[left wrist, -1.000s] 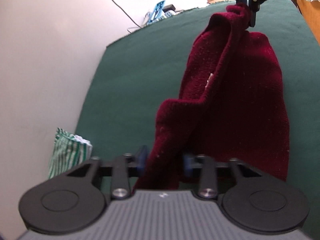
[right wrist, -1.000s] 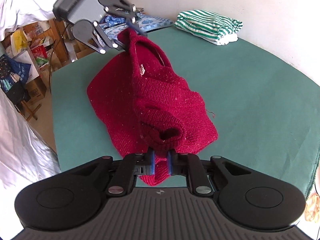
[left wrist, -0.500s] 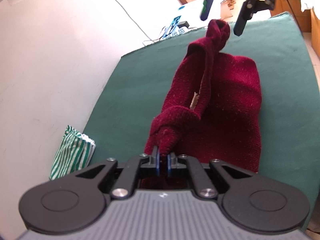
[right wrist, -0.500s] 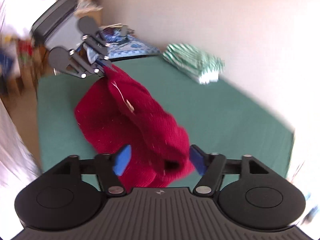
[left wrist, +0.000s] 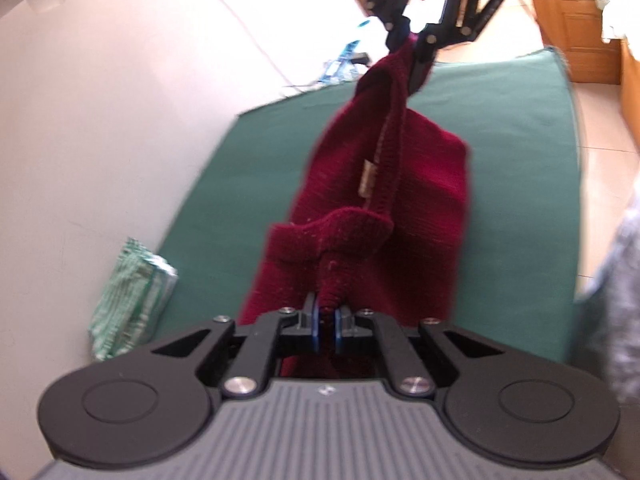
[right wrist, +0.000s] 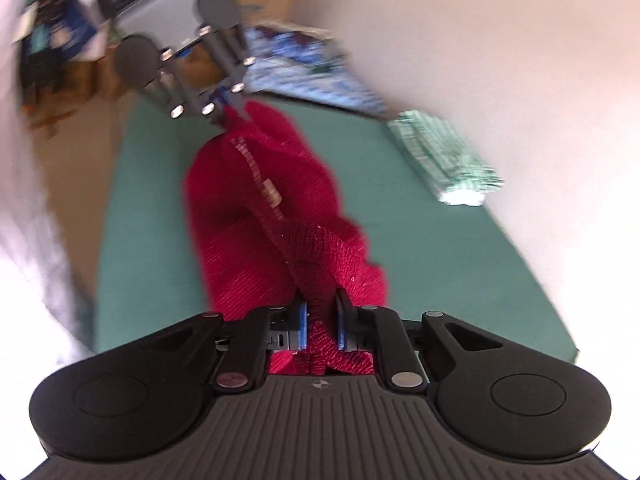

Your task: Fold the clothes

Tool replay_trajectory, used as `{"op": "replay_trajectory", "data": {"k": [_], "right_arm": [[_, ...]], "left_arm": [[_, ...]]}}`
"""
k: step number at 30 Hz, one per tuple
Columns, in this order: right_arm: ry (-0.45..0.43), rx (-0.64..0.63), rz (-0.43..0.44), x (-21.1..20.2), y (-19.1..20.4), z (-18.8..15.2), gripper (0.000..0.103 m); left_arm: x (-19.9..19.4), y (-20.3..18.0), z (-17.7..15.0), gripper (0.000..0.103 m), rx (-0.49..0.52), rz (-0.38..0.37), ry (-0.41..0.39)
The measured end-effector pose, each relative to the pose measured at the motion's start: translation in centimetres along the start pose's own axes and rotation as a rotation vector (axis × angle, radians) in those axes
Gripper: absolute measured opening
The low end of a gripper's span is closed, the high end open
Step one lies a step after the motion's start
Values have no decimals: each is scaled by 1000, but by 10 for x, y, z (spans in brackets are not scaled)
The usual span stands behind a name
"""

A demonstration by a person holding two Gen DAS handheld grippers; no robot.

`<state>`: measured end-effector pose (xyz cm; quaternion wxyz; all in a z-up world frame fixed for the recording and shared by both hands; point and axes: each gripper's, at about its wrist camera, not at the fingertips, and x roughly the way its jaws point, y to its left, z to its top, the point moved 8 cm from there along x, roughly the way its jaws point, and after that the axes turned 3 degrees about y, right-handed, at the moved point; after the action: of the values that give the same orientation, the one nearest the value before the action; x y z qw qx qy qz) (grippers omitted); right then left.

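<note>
Between your two tongs hangs the red knit sweater (left wrist: pixel 384 200), stretched along its top edge, its body draping down toward the green counter (left wrist: pixel 520 152); whether the hem touches the cloth, can't tell. Left tongs (left wrist: pixel 327 320) are clamped tight on a bunched corner of the knit. Right tongs (right wrist: pixel 320 326) are closing, with a thick wad of fabric between the blue pads (right wrist: pixel 301 326), which look to be pressing on it already; in the left view the same tongs pinch the far corner up high.

To do this step well: let the right grip finish seating before you pull. Keep both corners level and the edge between them taut, so the neck label (left wrist: pixel 366 176) sits midway and the body hangs flat, not twisted. Judging by the roll in the fabric near each grip, a small shake may be needed to open it. Then lower it so the hem lands first and lay the rest flat on bare green.

Counter is covered in green cloth, mostly free. A folded green-striped garment (right wrist: pixel 448 164) lies by the white wall (left wrist: pixel 100 140), well apart from the sweater. A blue patterned cloth (right wrist: pixel 312 68) lies at the far end. Beyond: wooden furniture (left wrist: pixel 576 32), tiled floor, blurred clutter. Your patterned sleeve (left wrist: pixel 616 280) shows at the right edge of the left view.
</note>
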<state>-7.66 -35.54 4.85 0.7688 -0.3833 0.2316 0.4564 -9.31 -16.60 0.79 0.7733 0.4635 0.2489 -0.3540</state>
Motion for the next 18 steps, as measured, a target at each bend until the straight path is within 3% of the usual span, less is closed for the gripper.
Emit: {"op": "replay_trajectory", "data": {"k": [5,9,13,18], "right_arm": [[94,-147,52,27,43,-25,14],[131,-183,41,50,57,-36,15],[134,-126,16,67,51,-38,15],[129,-112,2,37,49,-29,14]], "left_arm": [[10,-48,-10,7,96,-12,28],[28,-67,-19,7,215,57,42],[39,-62,-20,5,255,109,43],[29,-49,-27,10,286,109,80]]}}
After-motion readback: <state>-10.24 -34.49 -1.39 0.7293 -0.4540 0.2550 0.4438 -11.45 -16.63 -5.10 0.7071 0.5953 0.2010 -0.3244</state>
